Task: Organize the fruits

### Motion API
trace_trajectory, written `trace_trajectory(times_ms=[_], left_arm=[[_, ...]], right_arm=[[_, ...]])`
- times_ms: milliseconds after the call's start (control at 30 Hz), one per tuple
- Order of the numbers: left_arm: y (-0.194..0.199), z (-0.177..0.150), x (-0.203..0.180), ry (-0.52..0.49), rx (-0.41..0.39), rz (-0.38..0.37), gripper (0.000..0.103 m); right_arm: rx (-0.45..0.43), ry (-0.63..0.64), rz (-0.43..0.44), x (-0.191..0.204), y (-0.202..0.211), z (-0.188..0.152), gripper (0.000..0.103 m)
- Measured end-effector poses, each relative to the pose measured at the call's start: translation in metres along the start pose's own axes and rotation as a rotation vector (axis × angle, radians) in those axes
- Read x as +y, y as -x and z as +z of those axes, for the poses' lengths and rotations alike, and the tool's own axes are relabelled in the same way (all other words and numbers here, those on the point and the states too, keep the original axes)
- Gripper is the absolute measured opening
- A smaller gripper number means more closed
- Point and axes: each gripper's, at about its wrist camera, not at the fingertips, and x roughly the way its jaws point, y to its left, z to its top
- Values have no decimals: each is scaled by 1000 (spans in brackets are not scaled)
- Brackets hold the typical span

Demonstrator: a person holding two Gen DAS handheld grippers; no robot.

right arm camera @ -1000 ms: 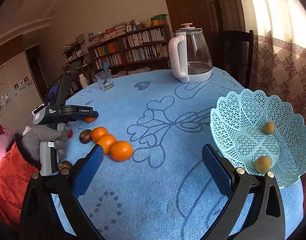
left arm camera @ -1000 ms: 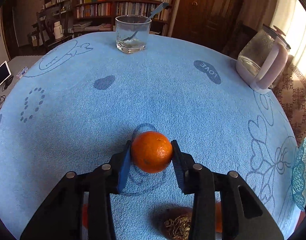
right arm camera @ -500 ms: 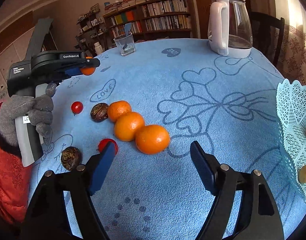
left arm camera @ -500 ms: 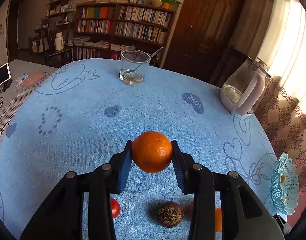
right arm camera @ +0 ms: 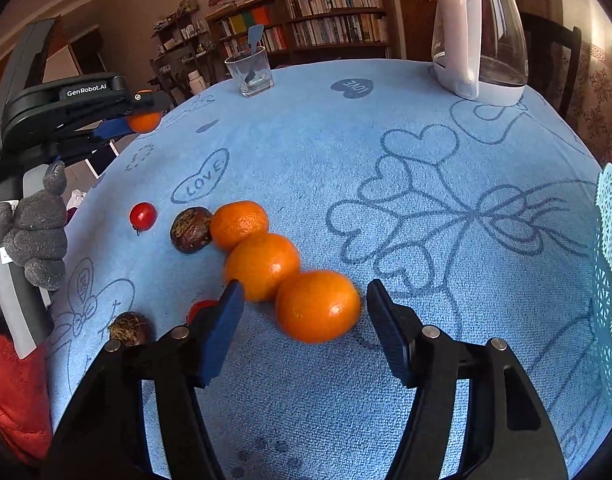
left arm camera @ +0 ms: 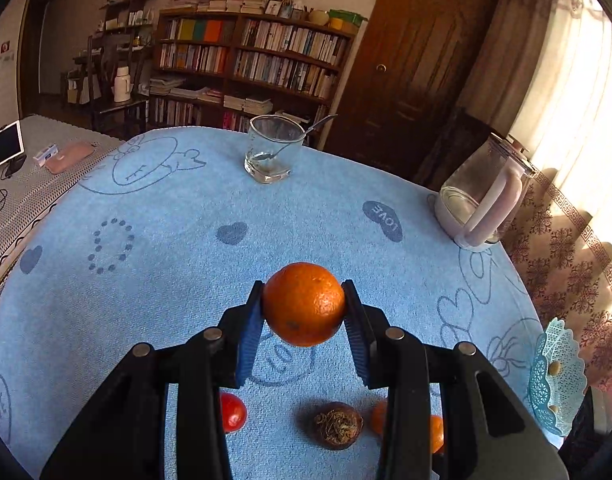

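Left gripper (left arm camera: 304, 312): we hold an orange (left arm camera: 304, 304) pinched between the two blue pads, lifted clear above the blue cloth (left arm camera: 166, 272). The right camera shows a grey-gloved hand (right arm camera: 34, 236) around this gripper's handle.
Right gripper (right arm camera: 302, 320): our jaws have just been closing and stand about half open around the near orange (right arm camera: 318, 306). The pads flank it with a gap on each side; we are not gripping it.
Orange row: three oranges lie touching in a slanted line on the cloth: the near one, the middle orange (right arm camera: 262, 266) and the far orange (right arm camera: 239, 224).
Dark fruits: one dark fruit (right arm camera: 191, 235) touches the far orange; a second dark fruit (right arm camera: 129, 329) sits by our left finger.
Tomatoes: one small tomato (right arm camera: 143, 216) lies apart, left of the dark fruit; another red tomato (right arm camera: 200, 308) is partly hidden behind our left finger.
Basket (right arm camera: 610, 280): pale green lattice, at the right edge of the cloth; the left camera shows two small yellowish fruits (left arm camera: 554, 368) in it.
Far side: a glass (right arm camera: 250, 72) with a spoon, and a kettle (right arm camera: 480, 36).
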Motion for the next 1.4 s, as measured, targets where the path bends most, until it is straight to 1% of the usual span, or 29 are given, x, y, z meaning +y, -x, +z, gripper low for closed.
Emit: trace_trajectory(times_ms=[33,200,233,267,333,567,900,1133,1267,1400], left_arm=[[0,0,-1,0,1,0,39],[0,-2,-1,0,2,-1,39],[0,-1,-1,-1,2,-1,39],[0,-2,-1,-1,3,-1,39],[0,-2,-2,-3,4,-1,39],[1,-5,-8,-17,2,-7,39],[7,-9,-20,-45,-12,-26,39],[11,-10,-27,-57,-16,-35,39],[13,-12,-30,-67,-18,-41,39],[13,-14,-35,-80,-16,-48,39]], right_arm=[[1,4,3,1,0,-1,63],[-2,9,-5,1,1,-3,58],[-2,6,-7,0,2,-4,55],[-1,1,-11,-2,2,-4,49],[1,-13,-6,-5,2,-6,43],[-21,-2,-27,-1,7,-7,43],[-128,-49,-47,-10,44,-4,43],[-205,-125,-101,-37,75,-3,43],[-249,-183,-151,-61,95,-3,43],[-274,-246,-202,-89,111,-6,44]])
